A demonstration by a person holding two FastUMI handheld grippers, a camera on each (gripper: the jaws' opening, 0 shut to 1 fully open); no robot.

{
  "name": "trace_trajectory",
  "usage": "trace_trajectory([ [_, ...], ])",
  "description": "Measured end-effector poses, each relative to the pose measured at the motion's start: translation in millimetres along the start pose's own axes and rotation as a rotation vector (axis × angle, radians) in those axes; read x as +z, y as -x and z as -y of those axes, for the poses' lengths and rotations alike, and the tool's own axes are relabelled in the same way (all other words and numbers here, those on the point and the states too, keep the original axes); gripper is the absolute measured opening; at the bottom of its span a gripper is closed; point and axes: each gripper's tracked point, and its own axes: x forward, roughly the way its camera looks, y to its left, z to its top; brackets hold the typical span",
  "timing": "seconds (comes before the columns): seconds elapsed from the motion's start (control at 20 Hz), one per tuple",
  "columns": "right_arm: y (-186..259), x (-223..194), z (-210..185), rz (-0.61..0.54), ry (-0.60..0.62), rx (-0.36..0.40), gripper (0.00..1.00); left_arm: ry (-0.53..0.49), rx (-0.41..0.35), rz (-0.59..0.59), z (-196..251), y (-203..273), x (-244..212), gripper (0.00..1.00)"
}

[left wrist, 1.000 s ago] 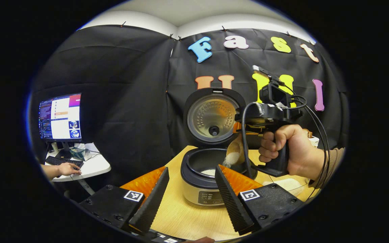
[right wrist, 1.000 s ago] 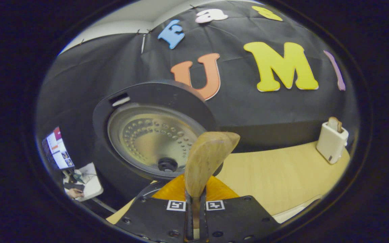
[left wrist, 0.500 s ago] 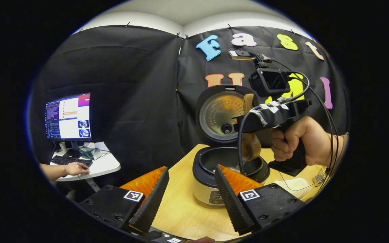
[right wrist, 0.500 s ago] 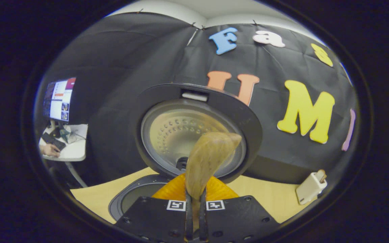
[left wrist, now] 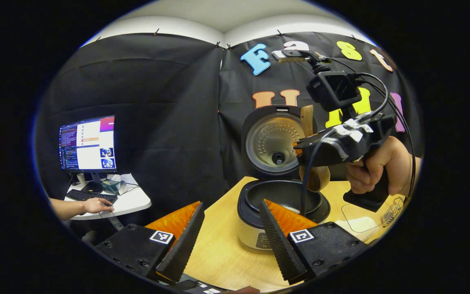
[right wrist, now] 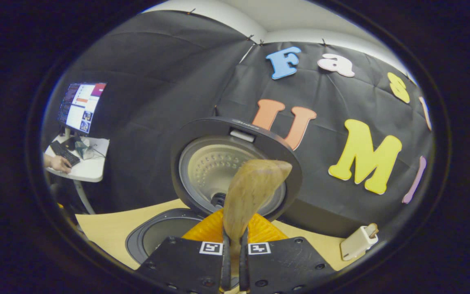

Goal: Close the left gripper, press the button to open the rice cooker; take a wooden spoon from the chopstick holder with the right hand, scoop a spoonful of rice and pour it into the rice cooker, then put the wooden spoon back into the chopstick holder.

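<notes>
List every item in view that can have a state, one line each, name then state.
Rice cooker: open, lid upright, some rice in the pot.
Wooden spoon: clamped in the right claw, bowl end above the cooker.
Left claw: open, holding nothing.
Chopstick holder: standing on the table, one wooden handle sticking out.
Monitor: switched on.

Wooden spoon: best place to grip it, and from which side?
Mid-handle, from the side, as the right gripper grips it now. The wooden spoon is slim there, and its bowl and handle end stay free either side of the jaws.
</notes>
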Motion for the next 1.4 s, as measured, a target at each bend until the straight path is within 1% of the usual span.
trace_trajectory([
  [0.15,16.1,0.6,23.8,0.004,-0.081,0.001,0.08,0.004,-0.016,-0.003,4.4,-1.1,1.4,0.88],
  [0.4,52.5,-11.3,81.2,0.004,-0.18,-0.015,0.08,-0.009,-0.056,0.012,36.7,3.6,7.0,0.88],
  [0.6,88.5,-19.3,124.9,0.017,-0.218,-0.039,0.07,-0.013,-0.082,0.029,53.5,6.3,10.6,0.88],
  [0.8,123.5,-43.7,170.5,-0.001,-0.299,-0.035,0.08,-0.026,-0.095,0.021,63.8,8.1,7.7,0.88],
  [1.0,160.8,-67.7,221.3,0.003,-0.39,-0.084,0.08,-0.046,-0.11,0.016,73.0,6.0,6.3,0.88],
  [1.25,205.7,-95.4,277.7,0.0,-0.409,-0.172,0.08,-0.066,-0.115,0.017,80.1,6.0,5.6,0.88],
  [1.4,225.2,-119.4,306.3,0.006,-0.458,-0.21,0.08,-0.073,-0.122,0.024,87.3,8.1,7.1,0.88],
])
